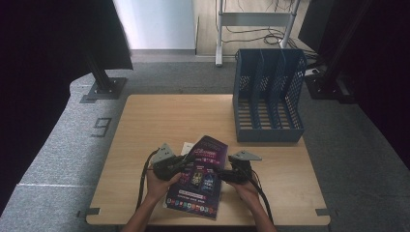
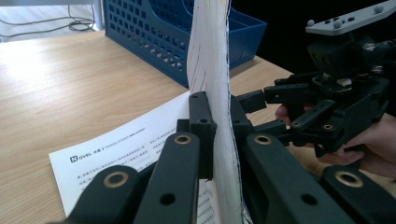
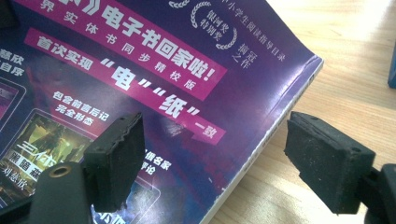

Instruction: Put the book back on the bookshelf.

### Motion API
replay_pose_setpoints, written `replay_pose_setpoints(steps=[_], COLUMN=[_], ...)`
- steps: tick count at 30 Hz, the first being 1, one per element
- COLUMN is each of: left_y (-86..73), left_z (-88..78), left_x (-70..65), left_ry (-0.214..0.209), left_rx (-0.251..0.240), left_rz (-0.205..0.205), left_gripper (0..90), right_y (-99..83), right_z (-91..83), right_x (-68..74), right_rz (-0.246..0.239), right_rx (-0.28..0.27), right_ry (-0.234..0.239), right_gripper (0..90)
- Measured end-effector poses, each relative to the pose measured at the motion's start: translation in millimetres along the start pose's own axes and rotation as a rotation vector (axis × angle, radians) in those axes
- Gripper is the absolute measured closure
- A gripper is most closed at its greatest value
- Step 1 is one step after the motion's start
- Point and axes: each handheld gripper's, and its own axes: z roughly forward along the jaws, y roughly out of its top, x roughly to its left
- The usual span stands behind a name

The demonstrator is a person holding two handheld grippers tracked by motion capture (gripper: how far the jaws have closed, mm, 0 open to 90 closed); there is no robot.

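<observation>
from above, the glossy purple paperback book sits tilted at the near edge of the light wooden table, in front of the blue plastic file rack. left gripper view: clamped tight on its page edge. right gripper view: jaws wide apart, straddling the spine corner, not gripping.

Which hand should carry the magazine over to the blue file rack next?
Left, probably. The left tongs are clamped on the magazine's page edge, lifting that side. The right tongs stand open at its spine, gripping nothing. The blue file rack stands beyond, toward the right.
</observation>
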Motion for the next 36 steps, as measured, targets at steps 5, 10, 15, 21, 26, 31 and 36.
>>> replay_pose_setpoints(steps=[5,10,15,21,26,31,36], left_y=[2.9,5.6,8.2,8.2,6.1,1.3,-5.1], left_z=[-4.2,-8.2,-12.8,-13.4,-10.6,-6.8,-0.7], left_x=[-1.8,-3.8,-6.0,-5.3,-4.2,4.5,12.7], left_ry=[-0.008,-0.017,-0.017,-0.037,-0.043,-0.039,-0.029], left_rx=[-0.011,-0.025,-0.036,-0.04,-0.03,-0.009,0.024], left_rz=[0.004,0.006,0.018,0.004,-0.001,-0.037,-0.065], left_gripper=[86.3,86.3,86.3,86.3,86.3,86.3,86.2], right_y=[0.4,0.2,0.4,-1.3,-1.9,-2.2,-1.5], right_z=[1.6,3.6,5.9,10.9,12.9,12.0,10.4], right_x=[-3.8,-1.7,0.9,-0.2,-1.9,-3.3,-2.1], right_rz=[0.021,0.012,0.012,0.029,0.045,0.06,0.051], right_rx=[-0.004,-0.016,-0.023,-0.007,0.004,0.014,0.013], right_ry=[0.017,0.039,0.063,0.11,0.104,0.095,0.084], right_gripper=[18.9,17.0,15.1,13.0,13.5,15.7,18.3])
